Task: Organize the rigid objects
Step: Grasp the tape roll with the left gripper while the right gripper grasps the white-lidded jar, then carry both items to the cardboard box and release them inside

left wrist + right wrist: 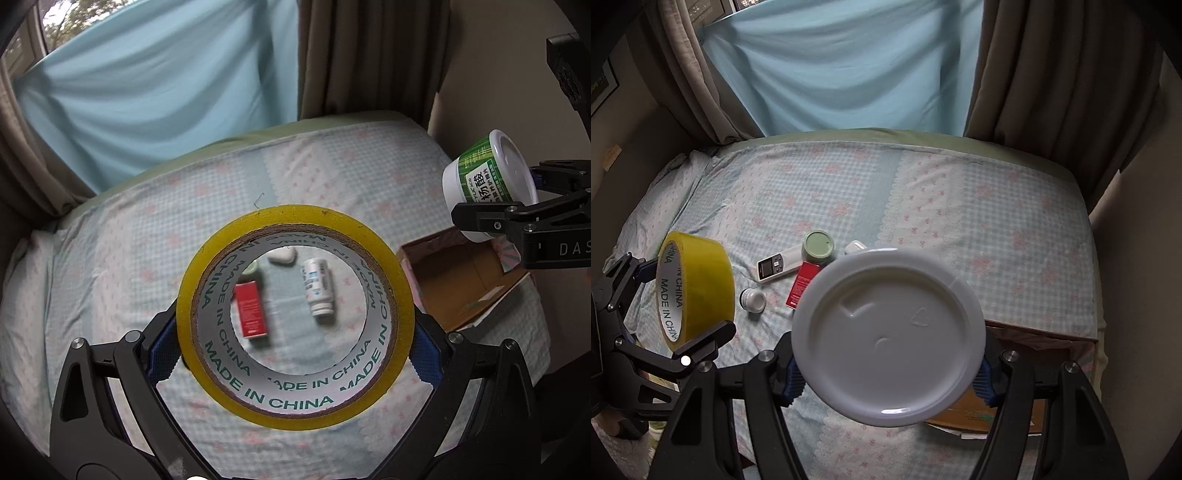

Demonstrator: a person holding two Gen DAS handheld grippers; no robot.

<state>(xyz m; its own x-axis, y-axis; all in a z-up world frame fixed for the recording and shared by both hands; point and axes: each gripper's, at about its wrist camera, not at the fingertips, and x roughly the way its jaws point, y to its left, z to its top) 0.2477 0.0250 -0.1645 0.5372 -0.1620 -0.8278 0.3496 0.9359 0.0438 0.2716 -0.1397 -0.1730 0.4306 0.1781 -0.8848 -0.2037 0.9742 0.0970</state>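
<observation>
My left gripper (295,352) is shut on a roll of yellow tape (295,216), its blue pads pressing the roll's two sides, held in the air above the bed. In the right wrist view the same tape roll (698,288) hangs at the left in the left gripper (676,302). My right gripper (888,380) is shut on a round white tub (886,332) whose flat white face fills the view. From the left wrist, the tub (480,177) shows a green label and hangs in the right gripper (517,192) above an open cardboard box (450,280).
On the checked bed sheet (960,206) lie a red box (803,284), a white bottle (752,300), a remote (775,266), a green-lidded jar (818,245) and a small white case (855,246). The cardboard box (1052,334) sits at the bed's near right. Curtains hang behind.
</observation>
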